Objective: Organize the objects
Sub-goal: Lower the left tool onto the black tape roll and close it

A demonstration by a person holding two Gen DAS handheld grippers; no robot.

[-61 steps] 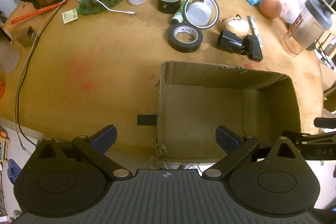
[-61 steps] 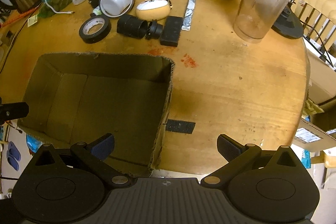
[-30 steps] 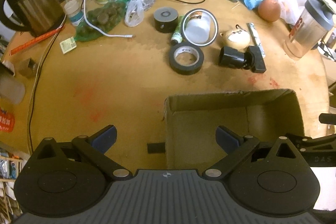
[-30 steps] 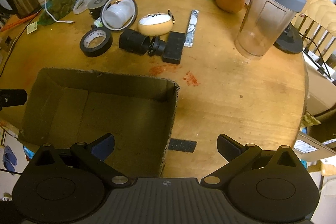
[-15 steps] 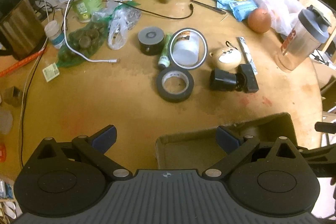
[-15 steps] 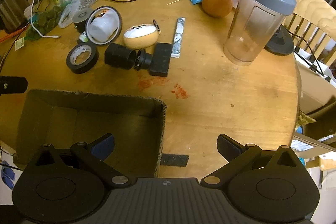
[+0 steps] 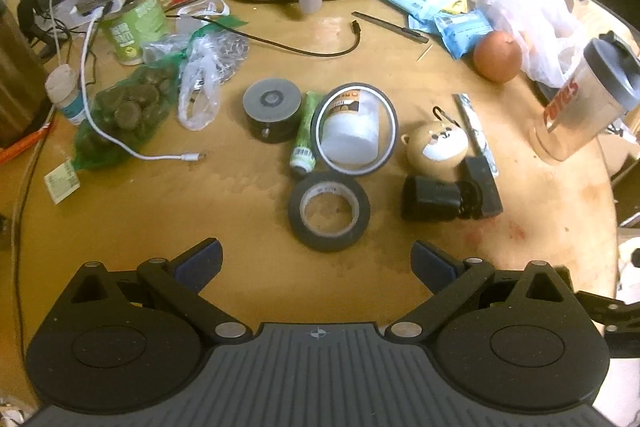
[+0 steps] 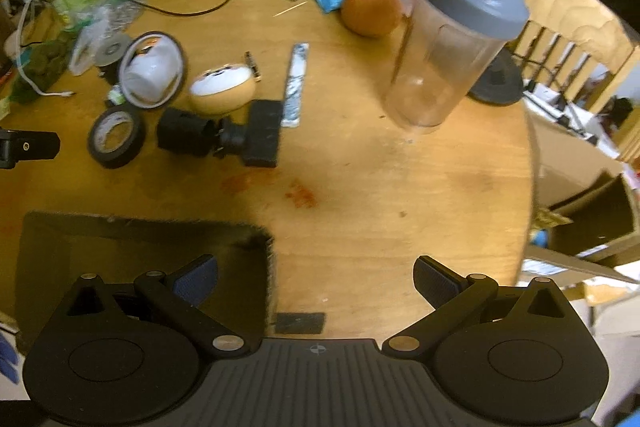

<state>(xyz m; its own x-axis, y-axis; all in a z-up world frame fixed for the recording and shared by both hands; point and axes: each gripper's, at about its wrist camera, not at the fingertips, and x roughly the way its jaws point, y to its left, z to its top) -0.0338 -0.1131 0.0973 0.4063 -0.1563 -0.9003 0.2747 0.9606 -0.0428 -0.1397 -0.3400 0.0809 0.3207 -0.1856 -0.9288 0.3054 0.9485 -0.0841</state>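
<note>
Left gripper (image 7: pixel 315 261): fingers spread wide, empty, hovering over bare bench (image 7: pixel 160 219) just short of the black tape roll (image 7: pixel 329 211).
Right gripper (image 8: pixel 315 277): spread wide, holding nothing; its left finger hangs over the cardboard box (image 8: pixel 144 231), its right finger over bare wood.
Cardboard box: open-topped, at the near edge of the bench, seen only in the right wrist view.
Tape roll: flat on the bench, near the box's far wall but apart from it.
Neighbours: black adapter (image 7: pixel 434 198) just right of the roll; round plush toy (image 7: pixel 438 146) behind the adapter; white jar (image 7: pixel 352 131) lying inside a thin ring.
Shaker bottle (image 8: pixel 452 39): upright, far right, beside an orange fruit (image 8: pixel 371 9).
</note>
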